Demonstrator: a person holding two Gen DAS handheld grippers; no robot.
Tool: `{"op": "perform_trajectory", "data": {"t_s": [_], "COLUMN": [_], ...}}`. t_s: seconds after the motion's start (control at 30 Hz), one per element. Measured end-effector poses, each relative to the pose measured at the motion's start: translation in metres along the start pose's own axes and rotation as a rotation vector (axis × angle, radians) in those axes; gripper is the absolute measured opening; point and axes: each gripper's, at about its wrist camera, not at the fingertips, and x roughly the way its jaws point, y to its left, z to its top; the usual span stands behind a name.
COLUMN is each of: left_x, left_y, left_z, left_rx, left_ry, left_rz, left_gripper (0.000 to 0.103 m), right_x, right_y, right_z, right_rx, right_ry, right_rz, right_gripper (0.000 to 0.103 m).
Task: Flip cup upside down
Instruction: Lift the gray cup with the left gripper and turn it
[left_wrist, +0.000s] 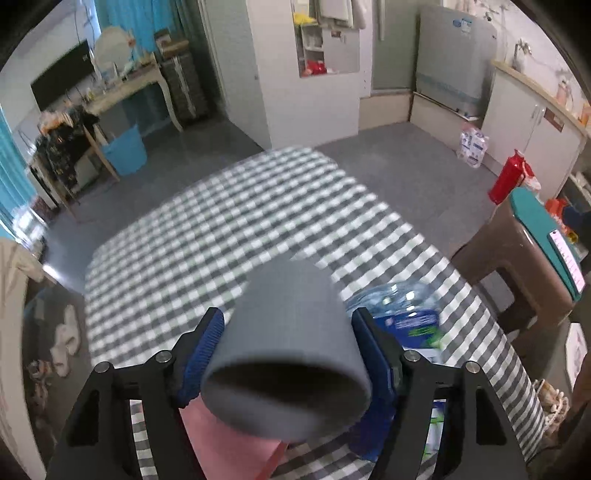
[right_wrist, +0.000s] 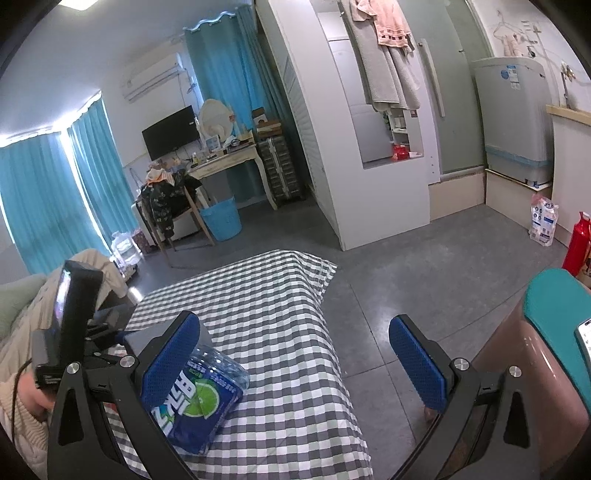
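Currently left gripper (left_wrist: 288, 354) jaws clamped on grey cup (left_wrist: 291, 350), held between them, tilted, mouth toward camera, above checked tablecloth (left_wrist: 207, 236). Right gripper (right_wrist: 295, 354) jaws apart, nothing between; bottle (right_wrist: 207, 402) beside its left jaw.

Matt grey cup (left_wrist: 291, 347), smooth-sided. Checked cloth (left_wrist: 221, 236) covers the table. Blue ribbed finger pads (right_wrist: 417, 365) on black frames. Glossy clear plastic bottle (right_wrist: 199, 398).

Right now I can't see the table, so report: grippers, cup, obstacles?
Left gripper clamped on grey cup, tipped, mouth toward camera. Right gripper open, empty. Water bottle lying on checked tablecloth nearby.
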Motion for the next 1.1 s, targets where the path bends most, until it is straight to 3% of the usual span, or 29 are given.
{"op": "perform_trajectory", "data": {"t_s": [0.2,0.53,0.73,0.93,1.1], "left_x": [-0.039,-0.122,-0.119,-0.113,-0.134], "left_y": [-0.011,-0.031,-0.054,-0.071,-0.079], "left_z": [-0.006,-0.049,-0.104,-0.153,-0.176], "left_rx": [0.0,-0.103,-0.218,-0.264,-0.279], "left_ry": [-0.04,-0.215,-0.194,-0.139,-0.156], "left_rz": [0.062,0.188,0.169,0.17,0.161], "left_gripper": [0.071,0.071,0.071,0.071,0.072], "right_x": [-0.011,-0.033,-0.05,-0.063,-0.078], "right_y": [-0.003,-0.014,-0.017,-0.016,-0.017], "right_z": [0.002,0.005,0.007,0.007,0.007], "right_rx": [0.016,0.049,0.038,-0.016,-0.033], "right_ry": [-0.016,-0.059,-0.092,-0.106,-0.132], "right_rz": [0.026,0.038,0.049,0.051,0.034], "right_gripper": [0.103,0.103,0.103,0.103,0.103]}}
